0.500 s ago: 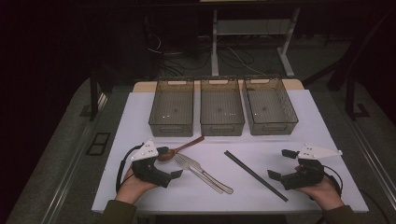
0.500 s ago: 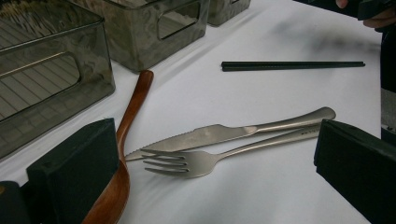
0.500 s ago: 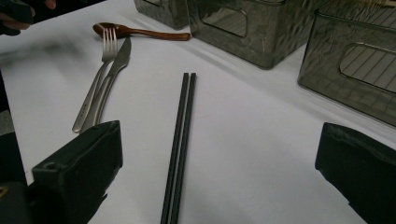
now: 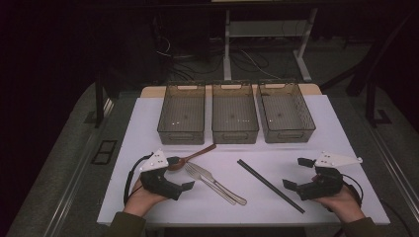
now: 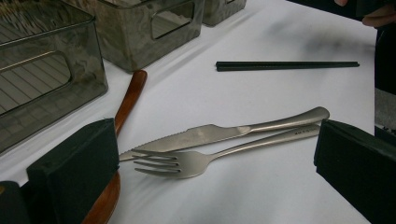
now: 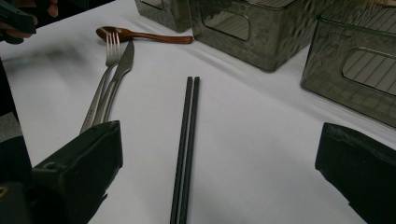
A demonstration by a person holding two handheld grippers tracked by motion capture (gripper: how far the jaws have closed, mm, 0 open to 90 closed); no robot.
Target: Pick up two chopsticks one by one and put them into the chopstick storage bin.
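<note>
Left gripper (image 4: 182,174) wide open, empty, beside brown wooden spoon (image 4: 190,157); right gripper (image 4: 298,174) wide open, empty, near black chopsticks (image 4: 270,185); white counter (image 4: 148,123).

My left tongs (image 4: 182,174) sit low at the near left of the bench (image 4: 148,118), jaws spread wide with nothing between them, pointing inward to my right. My left hand (image 4: 141,197) grips them from behind, forearm coming in from the near edge. My right tongs (image 4: 298,174) mirror this on the near right, jaws wide apart and empty, pointing inward to my left, with my right hand (image 4: 341,197) wrapped around the body.
</note>
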